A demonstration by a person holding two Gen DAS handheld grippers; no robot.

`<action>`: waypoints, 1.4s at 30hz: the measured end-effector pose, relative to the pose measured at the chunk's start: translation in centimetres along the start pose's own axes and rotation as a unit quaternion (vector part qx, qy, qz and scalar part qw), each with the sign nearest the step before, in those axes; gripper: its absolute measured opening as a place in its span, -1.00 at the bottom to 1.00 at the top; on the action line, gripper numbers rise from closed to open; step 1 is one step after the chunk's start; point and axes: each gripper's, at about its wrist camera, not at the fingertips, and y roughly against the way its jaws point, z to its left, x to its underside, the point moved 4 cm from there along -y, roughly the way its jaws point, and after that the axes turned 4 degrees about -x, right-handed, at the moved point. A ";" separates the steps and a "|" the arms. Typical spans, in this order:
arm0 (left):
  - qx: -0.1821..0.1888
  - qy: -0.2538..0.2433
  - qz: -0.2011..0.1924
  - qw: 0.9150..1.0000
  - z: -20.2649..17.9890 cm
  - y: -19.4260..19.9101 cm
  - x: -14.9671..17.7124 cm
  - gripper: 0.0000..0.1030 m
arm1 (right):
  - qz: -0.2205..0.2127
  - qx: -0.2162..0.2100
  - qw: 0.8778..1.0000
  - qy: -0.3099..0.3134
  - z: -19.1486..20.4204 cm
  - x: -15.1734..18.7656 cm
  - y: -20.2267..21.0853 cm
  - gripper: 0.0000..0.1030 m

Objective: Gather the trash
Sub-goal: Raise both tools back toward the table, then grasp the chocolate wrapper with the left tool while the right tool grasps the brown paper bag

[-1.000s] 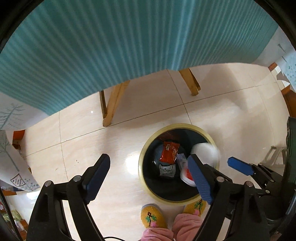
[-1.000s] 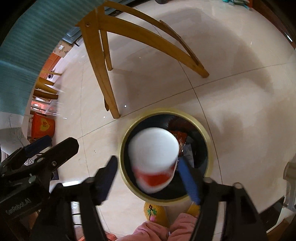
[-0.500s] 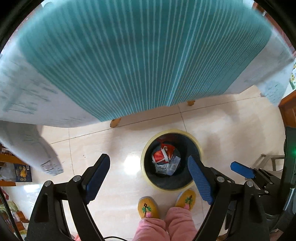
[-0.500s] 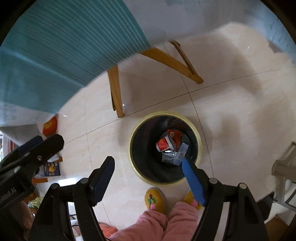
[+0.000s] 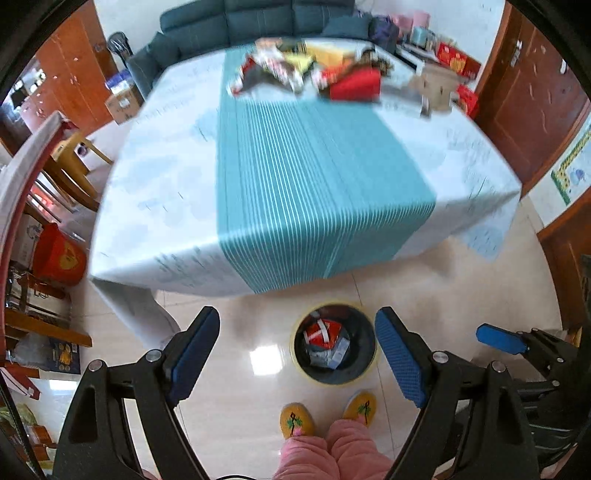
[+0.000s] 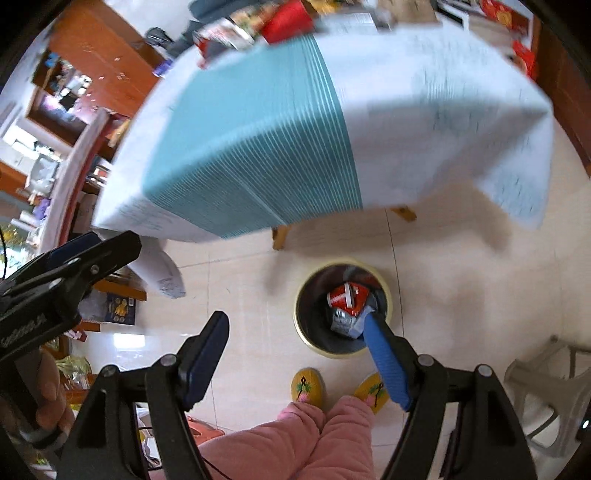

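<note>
A round black trash bin with a yellow rim [image 5: 370, 363] [image 6: 304, 338] stands on the tiled floor and holds red and silver wrappers [image 5: 325, 334] [image 6: 345, 299]. My left gripper [image 5: 297, 356] is open and empty, high above the floor beside the bin. My right gripper [image 6: 295, 347] is open and empty, also high above the bin. More trash [image 5: 295, 70] lies blurred at the far end of the table, with a red item [image 5: 356, 86] [image 6: 288, 16] among it.
A table with a teal striped runner [image 5: 314, 184] [image 6: 266, 140] fills the upper view. My yellow slippers [image 5: 295, 419] [image 6: 306, 384] stand just before the bin. A grey plastic stool [image 6: 546, 380] stands at right; wooden cabinets [image 5: 70, 70] and clutter line the left.
The white and red cup fell from my right gripper into the bin. Both grippers rose, so the table top and its trash came into view.
</note>
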 end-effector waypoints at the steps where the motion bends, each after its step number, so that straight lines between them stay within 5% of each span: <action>1: -0.004 0.003 -0.009 1.000 0.2 0.9 -0.6 0.65 | -0.008 -0.001 1.000 0.009 0.4 -0.5 1.3 0.47; 11: -0.029 0.044 -0.075 0.996 1.2 8.3 -5.3 0.64 | -0.087 -0.009 0.993 0.085 2.4 -5.3 9.2 0.47; 21: -0.047 0.064 -0.102 0.992 0.6 11.1 -8.6 0.64 | -0.126 -0.032 0.981 0.142 3.7 -10.8 12.3 0.47; 31: -0.005 0.074 -0.073 0.995 2.5 8.3 -13.7 0.64 | -0.114 -0.071 0.989 0.061 4.2 -16.8 10.7 0.47; 42: 0.059 0.002 -0.040 0.997 7.3 -1.0 -26.4 0.64 | -0.103 -0.033 0.988 -0.109 3.5 -25.3 4.0 0.47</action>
